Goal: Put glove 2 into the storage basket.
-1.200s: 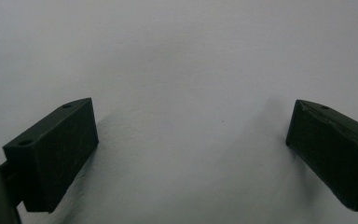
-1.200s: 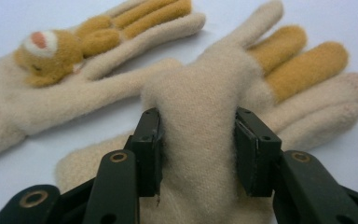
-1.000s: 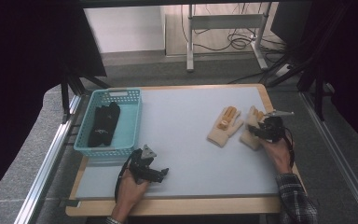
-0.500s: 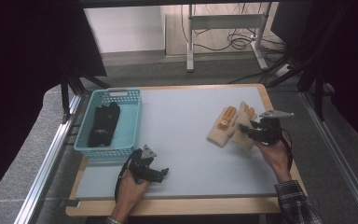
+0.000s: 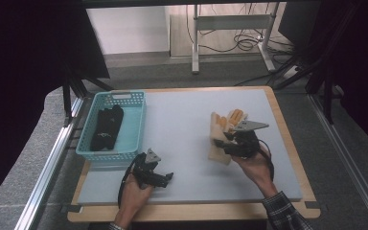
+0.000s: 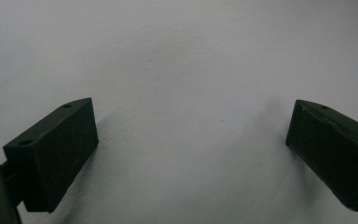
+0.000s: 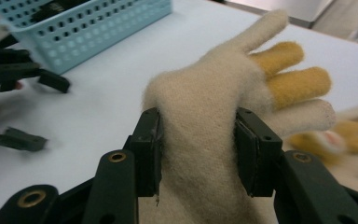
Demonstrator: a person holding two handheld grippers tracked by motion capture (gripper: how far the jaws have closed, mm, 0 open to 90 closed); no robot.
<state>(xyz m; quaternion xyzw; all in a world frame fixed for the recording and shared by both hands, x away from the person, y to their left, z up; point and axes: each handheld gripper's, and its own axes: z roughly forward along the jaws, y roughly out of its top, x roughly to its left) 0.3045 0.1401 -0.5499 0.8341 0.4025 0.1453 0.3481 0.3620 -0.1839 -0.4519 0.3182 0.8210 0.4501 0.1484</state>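
Observation:
My right gripper point(image 5: 229, 142) point(image 7: 198, 149) is shut on a fuzzy cream glove point(image 5: 215, 127) point(image 7: 205, 130) with yellow fingers and holds it just above the table. The pads squeeze the glove's palm, and its fingers point away from the jaws. A second glove of the same kind point(image 5: 237, 116) point(image 7: 349, 135) lies on the mat right beside it. Near the front edge my left gripper point(image 5: 162, 168) point(image 6: 191, 149) point(image 7: 42, 109) rests open on the bare mat, nothing between its jaws.
A light blue basket point(image 5: 124, 98) point(image 7: 98, 28) stands at the left of the grey mat point(image 5: 182, 120), with a dark folded item point(image 5: 106, 127) inside. Beyond the table's wooden rim point(image 5: 287, 139) are dark curtains, a metal stand and cables on the floor.
My right gripper has carried the cream glove leftward and a little up, from the table's right edge to beside the other glove. The left gripper has stayed put.

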